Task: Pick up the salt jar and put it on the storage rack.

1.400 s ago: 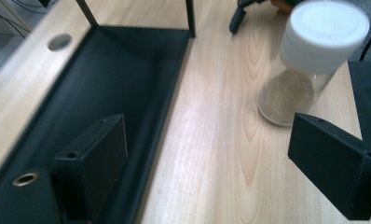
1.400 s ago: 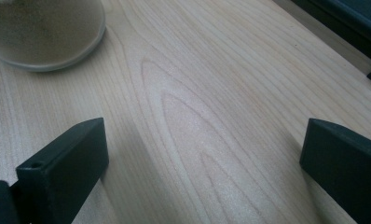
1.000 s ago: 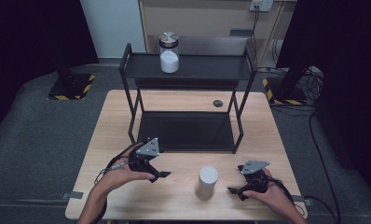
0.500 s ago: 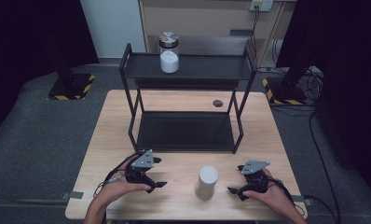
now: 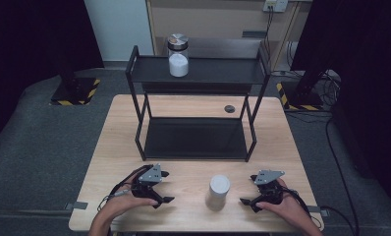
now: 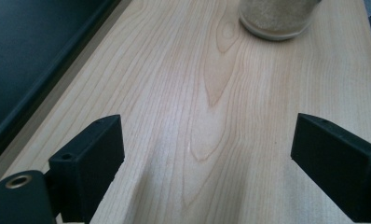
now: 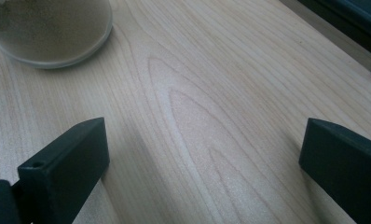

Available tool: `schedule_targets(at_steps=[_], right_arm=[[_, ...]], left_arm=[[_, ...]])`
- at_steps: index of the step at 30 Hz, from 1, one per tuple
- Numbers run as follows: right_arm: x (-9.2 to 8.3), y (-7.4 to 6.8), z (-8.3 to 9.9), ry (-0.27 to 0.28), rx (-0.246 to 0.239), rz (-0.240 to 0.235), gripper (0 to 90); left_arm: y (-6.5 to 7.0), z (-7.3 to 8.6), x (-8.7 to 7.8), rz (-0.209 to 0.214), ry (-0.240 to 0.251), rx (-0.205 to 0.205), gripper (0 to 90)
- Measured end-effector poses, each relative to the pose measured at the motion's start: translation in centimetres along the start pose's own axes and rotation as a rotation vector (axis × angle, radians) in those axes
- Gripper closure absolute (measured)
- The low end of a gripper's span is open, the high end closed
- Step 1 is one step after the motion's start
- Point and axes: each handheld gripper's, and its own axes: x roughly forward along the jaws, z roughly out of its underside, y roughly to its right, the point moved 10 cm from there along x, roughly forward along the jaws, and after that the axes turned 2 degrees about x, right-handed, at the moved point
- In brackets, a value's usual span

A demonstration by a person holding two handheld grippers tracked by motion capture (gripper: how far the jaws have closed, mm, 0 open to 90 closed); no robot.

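The light wooden table point(image 5: 193, 105) holds a black metal two-level shelf rack point(image 5: 196, 78) at twelve o'clock. A white round jar point(image 5: 217, 191) stands at six o'clock. A small dark round disc point(image 5: 229, 108) lies at one o'clock.

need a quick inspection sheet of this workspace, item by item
surface: wooden table, bare wood between the claws
job's things: white jar upright at the front edge, between the two claws, touched by neither
clutter: black two-level rack at the back, a lidded jar of white powder on its top shelf; small dark disc on the wood
grippers: left claw and right claw both open, empty, low over the table
cables: one trails from each claw; more on the floor at right
surroundings: grey carpet, dark curtains, striped floor markers
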Motion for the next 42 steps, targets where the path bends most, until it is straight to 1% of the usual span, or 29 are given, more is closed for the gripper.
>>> schedule_targets(at_steps=[3, 10, 13, 14, 16, 22, 25, 26, 29, 33, 35, 42], right_arm=[[0.0, 0.0, 0.0, 0.0, 0.0, 0.0, 2.4], [0.0, -0.1, 0.0, 0.0, 0.0, 0.0, 2.4], [0.0, -0.1, 0.0, -0.001, 0.0, 0.0, 2.4], [0.0, -0.1, 0.0, -0.001, 0.0, 0.0, 2.4], [0.0, -0.1, 0.0, -0.001, 0.0, 0.0, 2.4], [0.0, -0.1, 0.0, -0.001, 0.0, 0.0, 2.4], [0.0, -0.1, 0.0, -0.001, -0.001, 0.0, 2.3], [-0.1, -0.1, 0.0, -0.001, -0.001, 0.0, 2.3], [-0.1, -0.1, 0.0, -0.002, -0.002, -0.001, 2.2], [-0.1, -0.1, 0.0, -0.002, -0.001, 0.0, 2.2], [-0.1, -0.1, 0.0, -0.002, -0.001, 0.0, 2.2], [0.0, -0.2, 0.0, -0.003, -0.003, 0.001, 1.7]], left_arm=[[-0.1, 0.3, 0.3, 0.0, -0.001, -0.013, 8.2], [-0.2, 0.6, 1.1, 0.003, -0.018, -0.009, 8.1], [-0.2, 0.7, 1.4, 0.0, -0.023, -0.001, 8.1], [-0.2, 0.7, 1.4, -0.001, -0.032, 0.006, 8.2], [-0.2, 0.9, 1.6, -0.005, -0.03, 0.016, 8.1], [-0.3, 1.1, 2.1, -0.005, -0.045, 0.022, 7.0], [-0.3, 1.1, 2.1, -0.021, -0.039, 0.033, 6.8], [-0.3, 1.1, 2.1, -0.02, -0.041, 0.034, 6.7], [-0.5, 1.1, 2.1, -0.015, -0.045, 0.026, 6.1], [-0.7, 1.0, 2.3, -0.011, -0.06, 0.002, 3.9], [-0.7, 0.9, 2.4, -0.017, -0.065, -0.004, 2.0], [-0.6, 0.9, 2.4, -0.02, -0.066, -0.009, 0.8]])
